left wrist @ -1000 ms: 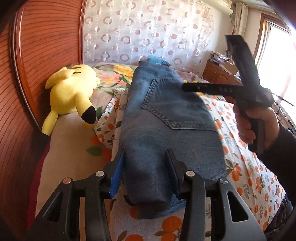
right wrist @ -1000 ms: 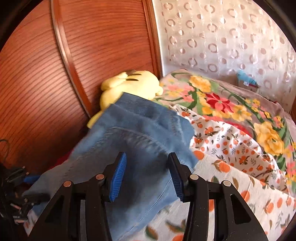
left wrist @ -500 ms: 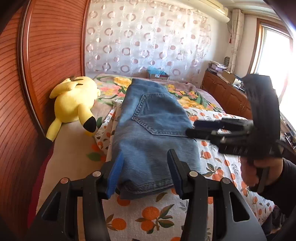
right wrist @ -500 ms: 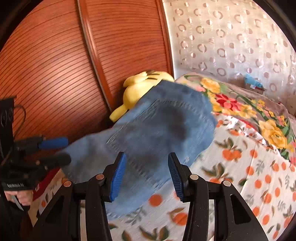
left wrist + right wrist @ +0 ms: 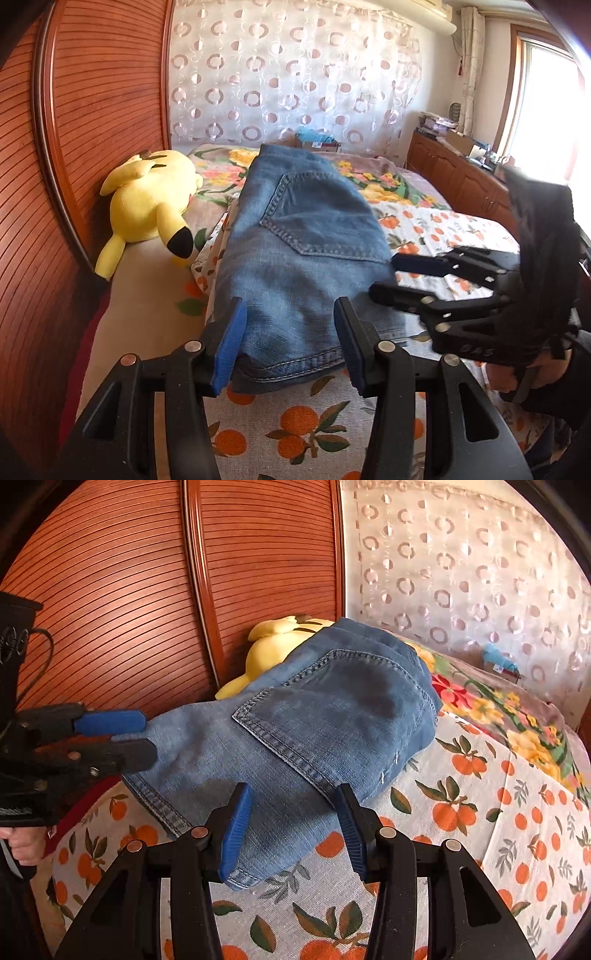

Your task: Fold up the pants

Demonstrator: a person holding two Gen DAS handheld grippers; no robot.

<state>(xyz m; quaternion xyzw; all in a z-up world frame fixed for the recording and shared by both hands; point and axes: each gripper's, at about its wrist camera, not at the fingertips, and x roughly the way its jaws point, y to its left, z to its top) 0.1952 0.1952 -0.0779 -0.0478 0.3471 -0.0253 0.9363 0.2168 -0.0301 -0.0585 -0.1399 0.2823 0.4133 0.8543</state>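
The jeans [image 5: 303,251] lie folded into a compact bundle on the orange-print bedsheet [image 5: 295,424], back pocket [image 5: 317,218] facing up, with a yellow plush toy [image 5: 147,199] beside them near the wooden headboard [image 5: 92,110]. Both sets of tongs stand spread and hold nothing: the left tongs [image 5: 288,347] hover over the near hem edge without pinching it, and the right tongs [image 5: 291,827] hang above the bundle's long side, their pads clear of the denim. The step in hand looks like checking and tidying the finished fold. To do it well, I would bring each pair of tongs down onto the bundle's edges without pinching, and nudge the layers square so that hem and waistband line up. Any grip should take all the layers at once; catching only the top one would likely peel the fold open. The soft sheet may also bunch under a hard push, so light strokes seem wiser.
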